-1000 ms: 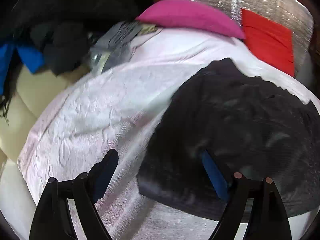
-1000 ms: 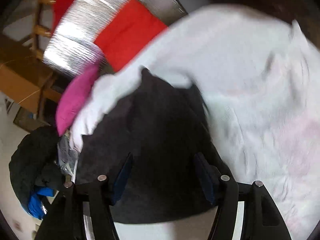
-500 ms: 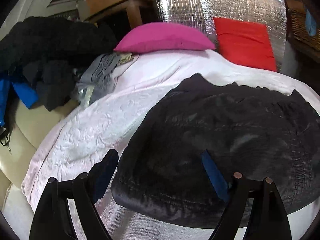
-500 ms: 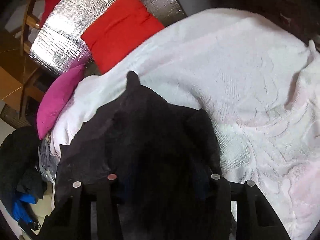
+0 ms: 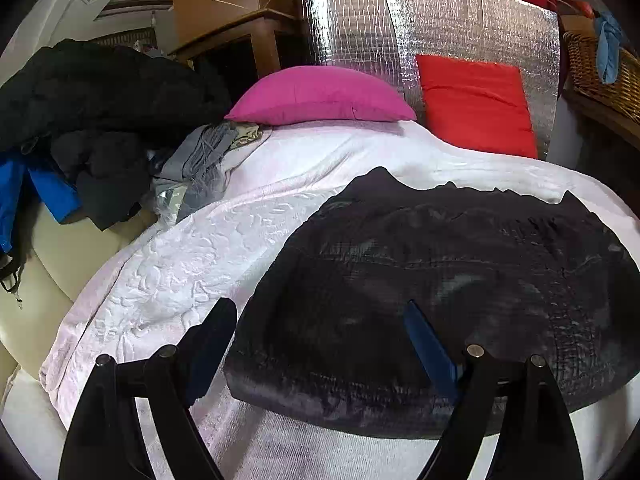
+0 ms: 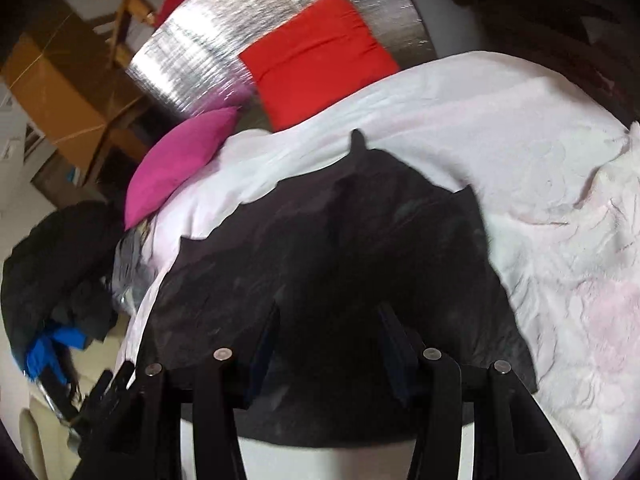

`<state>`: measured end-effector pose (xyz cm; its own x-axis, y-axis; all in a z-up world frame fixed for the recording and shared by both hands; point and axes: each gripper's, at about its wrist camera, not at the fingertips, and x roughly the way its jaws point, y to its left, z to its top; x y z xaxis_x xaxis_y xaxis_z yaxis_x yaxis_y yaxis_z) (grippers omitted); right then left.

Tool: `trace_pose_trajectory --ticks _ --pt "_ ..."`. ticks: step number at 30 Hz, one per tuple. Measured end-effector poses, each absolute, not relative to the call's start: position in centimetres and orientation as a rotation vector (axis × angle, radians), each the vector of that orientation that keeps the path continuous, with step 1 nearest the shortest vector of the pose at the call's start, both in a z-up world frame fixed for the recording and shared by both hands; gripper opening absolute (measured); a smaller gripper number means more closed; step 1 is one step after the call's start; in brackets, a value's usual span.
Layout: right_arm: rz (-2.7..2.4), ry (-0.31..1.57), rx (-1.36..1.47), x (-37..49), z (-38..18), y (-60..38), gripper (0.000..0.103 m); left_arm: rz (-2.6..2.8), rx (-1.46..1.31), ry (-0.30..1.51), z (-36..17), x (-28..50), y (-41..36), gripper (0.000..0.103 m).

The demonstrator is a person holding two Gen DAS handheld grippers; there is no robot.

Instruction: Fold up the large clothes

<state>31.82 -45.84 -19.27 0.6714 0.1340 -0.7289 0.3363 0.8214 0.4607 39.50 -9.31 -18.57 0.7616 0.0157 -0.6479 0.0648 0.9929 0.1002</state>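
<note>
A folded black garment (image 5: 440, 280) lies flat on the white quilted bedspread (image 5: 180, 272). My left gripper (image 5: 320, 320) is open above the garment's near left edge and holds nothing. In the right wrist view the same black garment (image 6: 332, 248) lies on the bedspread (image 6: 560, 220). My right gripper (image 6: 328, 316) is open just above the garment's near part, holding nothing. Its lower edge sits behind my fingers (image 6: 392, 344).
A pink pillow (image 5: 320, 96) and a red cushion (image 5: 476, 108) lean on a silver foil panel (image 5: 400, 24) at the bed's head. A pile of dark clothes (image 5: 100, 120) and grey fabric (image 5: 200, 160) lies at the left. A wicker basket (image 5: 600, 72) stands far right.
Both grippers have pulled back and risen from the black garment. The garment has settled flat on the bedspread. The right gripper's jaws stay open throughout.
</note>
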Motion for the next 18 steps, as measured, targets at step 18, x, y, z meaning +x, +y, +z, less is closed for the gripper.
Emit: trace_pose_trajectory --ticks 18 --pt "-0.003 0.857 0.645 26.8 -19.4 -40.9 0.054 0.001 0.101 0.659 -17.9 36.9 -8.1 0.086"
